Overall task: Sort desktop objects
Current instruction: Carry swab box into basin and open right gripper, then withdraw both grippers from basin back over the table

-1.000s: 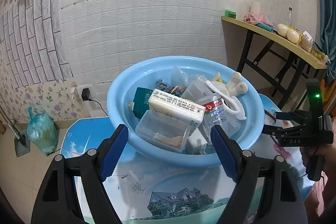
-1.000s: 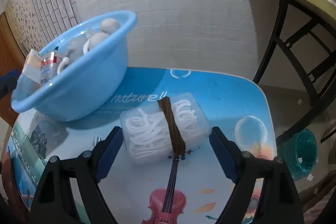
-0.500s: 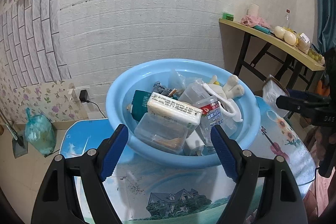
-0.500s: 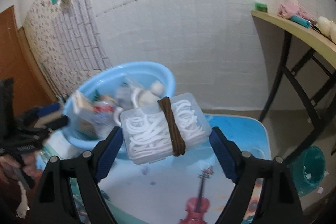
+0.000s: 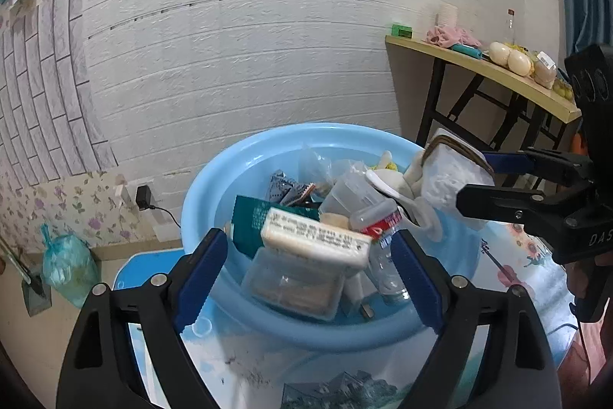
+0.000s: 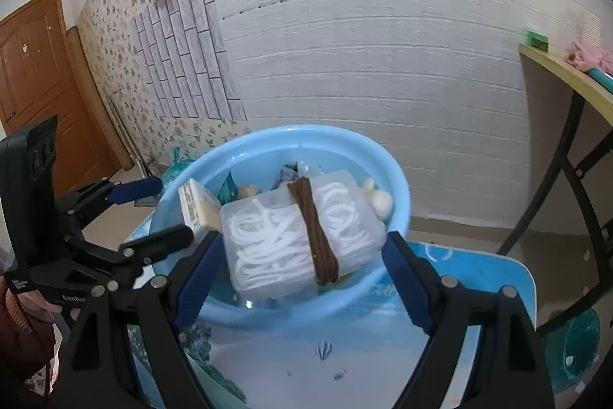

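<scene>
White brick wall behind; clear box (image 6: pixel 302 240) of white cord is clamped by the right gripper (image 6: pixel 302 278) over the blue basin (image 6: pixel 398 186); left gripper (image 5: pixel 306 278), empty, jaws just widened.

Light blue basin (image 6: pixel 398 186), clear box (image 6: pixel 268 244) of white cord ahead of blue pads, brown band (image 6: pixel 316 236) around it, blue picture-printed tabletop (image 6: pixel 479 278) below, white brick-pattern wall (image 6: pixel 364 45) beyond.

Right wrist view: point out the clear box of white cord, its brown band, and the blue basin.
clear box (image 6: pixel 268 248), right wrist view, left half of lid
brown band (image 6: pixel 316 232), right wrist view, middle of strap
blue basin (image 6: pixel 398 194), right wrist view, right rim
</scene>
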`<state>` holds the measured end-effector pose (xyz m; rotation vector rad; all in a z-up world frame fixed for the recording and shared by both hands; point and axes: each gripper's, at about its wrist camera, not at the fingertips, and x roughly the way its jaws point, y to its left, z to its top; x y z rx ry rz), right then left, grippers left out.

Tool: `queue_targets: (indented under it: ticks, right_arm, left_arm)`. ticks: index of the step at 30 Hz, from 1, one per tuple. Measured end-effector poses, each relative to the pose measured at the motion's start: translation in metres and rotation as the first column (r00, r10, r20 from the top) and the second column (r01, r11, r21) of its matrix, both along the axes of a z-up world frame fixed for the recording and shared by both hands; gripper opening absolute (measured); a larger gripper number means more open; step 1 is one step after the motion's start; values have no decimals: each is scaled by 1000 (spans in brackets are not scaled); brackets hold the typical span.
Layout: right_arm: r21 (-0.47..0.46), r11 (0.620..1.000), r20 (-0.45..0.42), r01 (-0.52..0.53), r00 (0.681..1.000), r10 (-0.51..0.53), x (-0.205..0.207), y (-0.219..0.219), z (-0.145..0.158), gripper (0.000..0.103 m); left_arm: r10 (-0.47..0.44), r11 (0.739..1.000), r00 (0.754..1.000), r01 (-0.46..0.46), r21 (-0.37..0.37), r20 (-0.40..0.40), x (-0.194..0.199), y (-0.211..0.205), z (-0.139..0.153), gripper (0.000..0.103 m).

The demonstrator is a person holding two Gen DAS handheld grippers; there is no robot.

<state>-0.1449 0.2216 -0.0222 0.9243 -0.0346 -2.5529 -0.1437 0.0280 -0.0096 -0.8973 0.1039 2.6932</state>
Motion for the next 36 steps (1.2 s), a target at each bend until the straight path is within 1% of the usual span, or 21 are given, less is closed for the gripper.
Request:
queue_targets:
  ticks: [9, 11, 14, 16, 18, 22, 29, 34, 36]
  right_arm:
    - [14, 1000, 3, -23, 1000, 23, -28, -17, -4, 84]
    - [32, 999, 3, -26, 1000, 26, -32, -22, -5, 84]
    - [84, 996, -5, -27, 1000, 27, -37, -32, -9, 85]
    - [104, 994, 4, -30, 1000, 29, -39, -36, -13, 85]
    - [106, 994, 18, -28, 1000, 26, -41, -37, -16, 85]
    - [99, 995, 24, -15, 1000, 12, -39, -35, -19, 85]
    - [116, 993, 20, -5, 1000, 2, -29, -35, -16, 85]
    - [112, 993, 31, 24, 999, -27, -18, -33, -10, 86]
    - [106, 994, 32, 37, 999, -40, -11, -33, -7, 86]
  left_arm:
    - [-19, 1000, 1000, 19, -1, 9, -25, 1, -7, 88]
    - [-23, 1000, 1000, 23, 5, 13, -30, 1, -10, 88]
    - [-22, 1000, 1000, 22, 0, 17, -36, 2, -15, 91]
    - [-23, 1000, 999, 23, 3, 25, -39, 2, -19, 92]
    - [-19, 1000, 999, 19, 7, 30, -41, 1, -23, 94]
    - [-12, 1000, 999, 11, 29, 43, -39, -3, -25, 95]
    - [3, 1000, 999, -3, 10, 42, -26, -4, -22, 96]
    - [17, 1000, 997, -17, 5, 71, -19, -6, -14, 100]
    - [30, 1000, 995, -31, 5, 99, -16, -6, -12, 101]
